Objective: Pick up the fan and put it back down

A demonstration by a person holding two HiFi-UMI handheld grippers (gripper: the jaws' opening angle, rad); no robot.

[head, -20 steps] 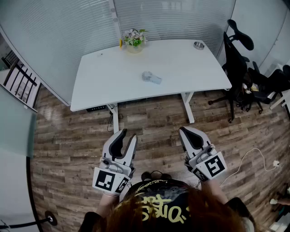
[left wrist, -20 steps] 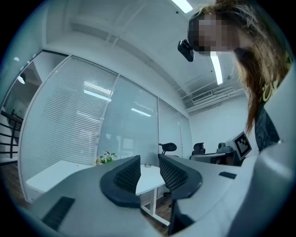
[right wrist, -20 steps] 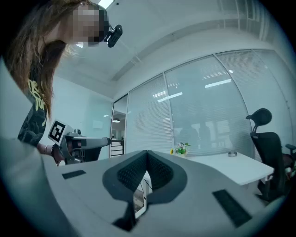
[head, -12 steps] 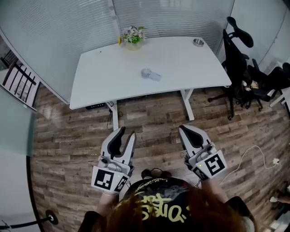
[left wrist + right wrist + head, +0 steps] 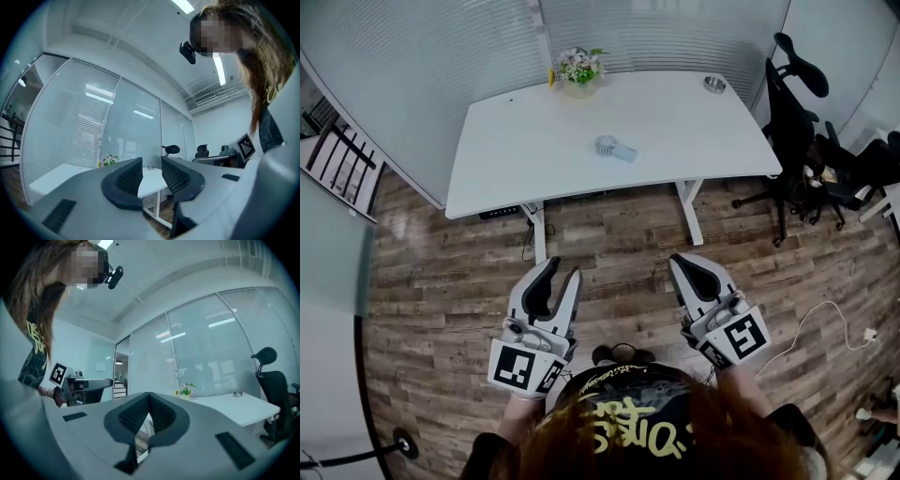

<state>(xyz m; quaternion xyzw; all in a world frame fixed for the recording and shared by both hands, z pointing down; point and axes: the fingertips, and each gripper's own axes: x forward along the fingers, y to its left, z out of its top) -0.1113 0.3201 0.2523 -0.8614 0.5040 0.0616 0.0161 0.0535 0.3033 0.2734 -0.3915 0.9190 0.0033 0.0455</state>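
Observation:
A small pale hand fan [image 5: 613,147] lies on its side near the middle of the white table [image 5: 516,169], far from both grippers. My left gripper [image 5: 562,271] is held over the wooden floor well short of the table, jaws a little apart with nothing between them. In the left gripper view the left gripper [image 5: 151,172] shows a clear gap between its pads. My right gripper [image 5: 687,264] hangs beside it, shut and empty; in the right gripper view the right gripper [image 5: 148,398] has its tips together.
A flower pot [image 5: 578,71] stands at the table's back edge and a small metal bowl [image 5: 713,83] at its back right. Black office chairs [image 5: 811,150] crowd the right side. A white cable [image 5: 825,323] lies on the floor at right. Glass walls with blinds stand behind.
The table has slid slightly up in the head view. Both grippers hold nearly the same place and the same jaw state.

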